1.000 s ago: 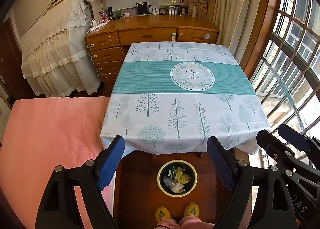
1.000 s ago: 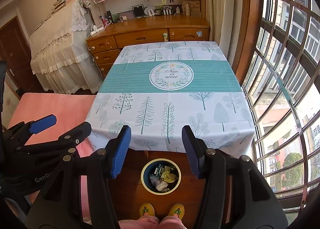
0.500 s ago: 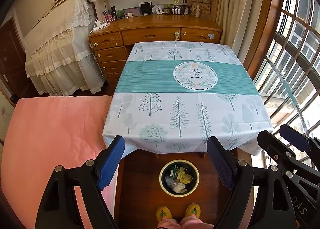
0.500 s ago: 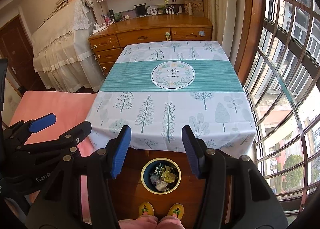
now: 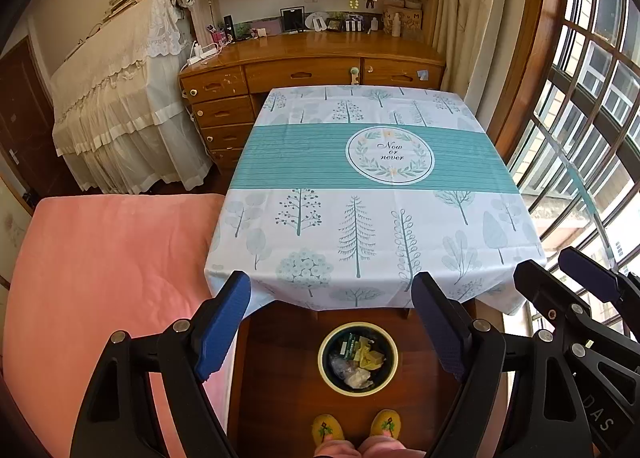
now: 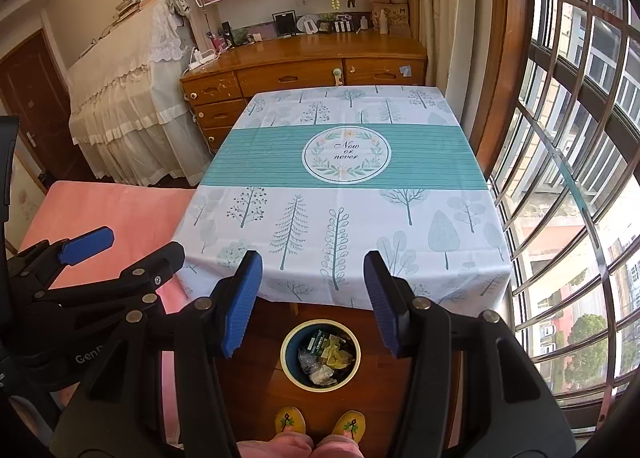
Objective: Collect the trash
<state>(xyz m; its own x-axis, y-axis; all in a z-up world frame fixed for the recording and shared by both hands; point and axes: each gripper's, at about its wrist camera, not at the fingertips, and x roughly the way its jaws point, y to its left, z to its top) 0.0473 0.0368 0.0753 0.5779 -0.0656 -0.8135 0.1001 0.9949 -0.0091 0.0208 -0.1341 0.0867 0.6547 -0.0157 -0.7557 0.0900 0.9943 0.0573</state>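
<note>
A round trash bin (image 5: 357, 358) with a cream rim stands on the wooden floor by the table's near edge, holding crumpled wrappers and paper (image 5: 362, 358). It also shows in the right wrist view (image 6: 320, 354). My left gripper (image 5: 334, 314) is open and empty, held high above the bin. My right gripper (image 6: 314, 292) is open and empty, also above the bin. Each gripper shows at the edge of the other's view. The table (image 5: 360, 218) wears a white and teal tree-print cloth with no trash on it.
A pink-covered bed (image 5: 100, 278) lies to the left. A wooden desk with drawers (image 5: 312, 70) and bookshelves stand behind the table. A cloth-covered piano (image 5: 120, 98) is at the far left. A barred window (image 6: 560, 178) runs along the right. Yellow slippers (image 5: 356, 428) stand by the bin.
Both views have drifted slightly; the table and bin sit a little to the right in frame. Both grippers stay open and empty.
</note>
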